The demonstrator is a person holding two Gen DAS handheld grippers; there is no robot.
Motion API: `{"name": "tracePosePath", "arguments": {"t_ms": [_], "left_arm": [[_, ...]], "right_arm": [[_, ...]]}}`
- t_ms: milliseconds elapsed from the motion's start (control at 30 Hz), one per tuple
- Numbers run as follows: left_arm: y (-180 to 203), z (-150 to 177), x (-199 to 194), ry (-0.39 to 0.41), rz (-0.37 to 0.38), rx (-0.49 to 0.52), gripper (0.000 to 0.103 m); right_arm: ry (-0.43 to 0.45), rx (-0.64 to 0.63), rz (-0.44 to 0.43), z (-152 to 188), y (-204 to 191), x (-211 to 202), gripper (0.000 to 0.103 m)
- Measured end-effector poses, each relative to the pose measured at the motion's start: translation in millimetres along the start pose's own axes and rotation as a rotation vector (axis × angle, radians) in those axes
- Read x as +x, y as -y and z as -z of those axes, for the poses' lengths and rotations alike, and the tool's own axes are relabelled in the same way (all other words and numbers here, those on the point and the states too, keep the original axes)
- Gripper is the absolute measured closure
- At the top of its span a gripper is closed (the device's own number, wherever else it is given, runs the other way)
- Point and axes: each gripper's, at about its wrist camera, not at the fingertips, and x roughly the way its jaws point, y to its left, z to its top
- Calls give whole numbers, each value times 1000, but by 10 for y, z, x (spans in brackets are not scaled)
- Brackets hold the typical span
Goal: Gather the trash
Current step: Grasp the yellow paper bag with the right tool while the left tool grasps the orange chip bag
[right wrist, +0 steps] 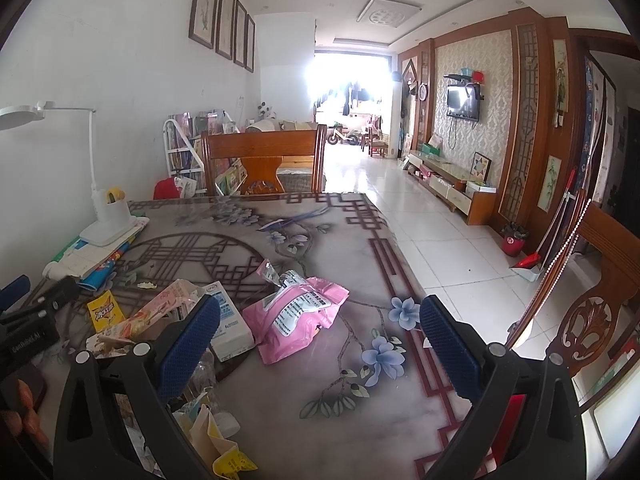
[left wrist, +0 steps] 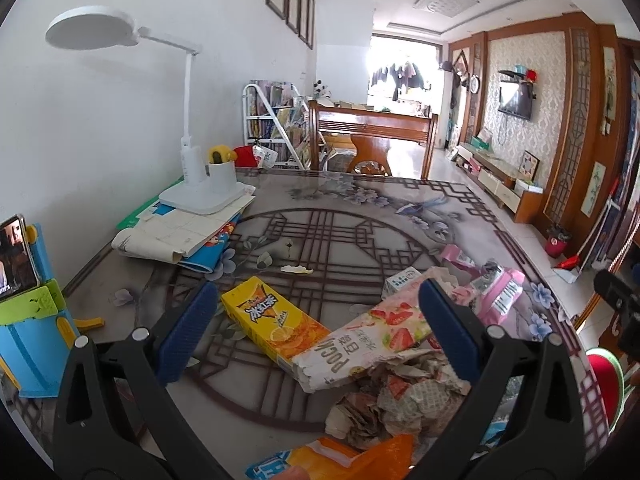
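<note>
Both grippers hover above the tabletop (right wrist: pixel 344 392), fingers spread wide, nothing between them. Left gripper (left wrist: pixel 320 328) sits over a litter cluster: a yellow drink carton (left wrist: pixel 276 320) lying flat, a torn strawberry snack box (left wrist: pixel 360 344) overlapping the carton's near end, and crumpled paper wrappers (left wrist: pixel 400 404) heaped just in front of the box. An orange wrapper (left wrist: pixel 352 460) lies at the near edge.

Right gripper (right wrist: pixel 320 336) faces a pink pouch (right wrist: pixel 296 320), lying flat and crumpled, with a small white milk carton (right wrist: pixel 232 328) just beside it on the left. More scraps, including a yellow wrapper (right wrist: pixel 232 460), lie near the left finger.

A white desk lamp (left wrist: pixel 192 184) stands on stacked papers at the far left of the tabletop, well apart from the trash.
</note>
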Motion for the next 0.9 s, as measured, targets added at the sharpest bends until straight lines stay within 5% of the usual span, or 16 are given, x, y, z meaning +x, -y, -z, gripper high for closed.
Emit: {"name": "tracePosePath", "arguments": {"t_ms": [467,700,800,900], "left_arm": [[-359,190,-147,-89,83,-61,4],[-228,587,-431,-169,78,13,4],[-253,718,-434,-218,95,-2,4],[-247,785,-388,-262,165,-33,5]], "right_arm": [[-149,39,-203,202,143,-109,7],[-286,-43,-372,478,-43,-114,8],[-332,-61,-412,538,-122,-64,25],[-419,-13,-475,599,-154,67,57]]}}
